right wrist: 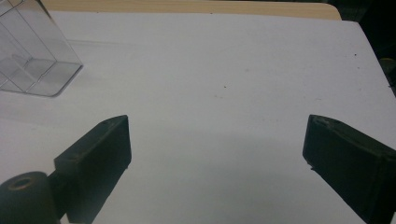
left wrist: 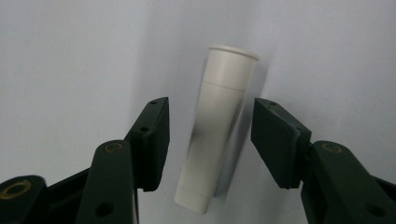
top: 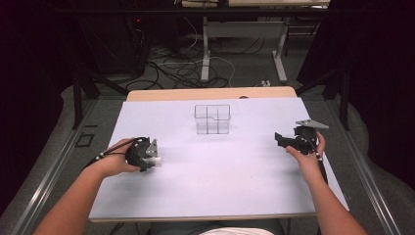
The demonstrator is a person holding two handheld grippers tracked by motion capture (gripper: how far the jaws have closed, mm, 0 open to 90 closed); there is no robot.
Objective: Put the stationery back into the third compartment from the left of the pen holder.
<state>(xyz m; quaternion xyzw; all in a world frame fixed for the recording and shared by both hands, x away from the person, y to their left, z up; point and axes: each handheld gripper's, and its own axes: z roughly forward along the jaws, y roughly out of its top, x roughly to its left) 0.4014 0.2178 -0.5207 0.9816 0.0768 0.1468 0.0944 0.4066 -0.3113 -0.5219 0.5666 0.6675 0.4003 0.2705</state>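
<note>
- Left gripper point(left wrist: 210, 140) straddles the white tube point(left wrist: 217, 126), jaws apart (gaps either side).
- Right gripper point(right wrist: 217, 163) gapes over bare worktop point(right wrist: 233, 70); clear organiser point(right wrist: 32, 56) at ten o'clock.

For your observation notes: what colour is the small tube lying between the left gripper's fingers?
Off-white, plain; the tube shows best in the left gripper view.

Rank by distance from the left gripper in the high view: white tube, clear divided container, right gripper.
1. white tube: between the jaws of the left gripper, at the table's left.
2. clear divided container: centre, toward the far edge.
3. right gripper: across the table at its right side.
</note>
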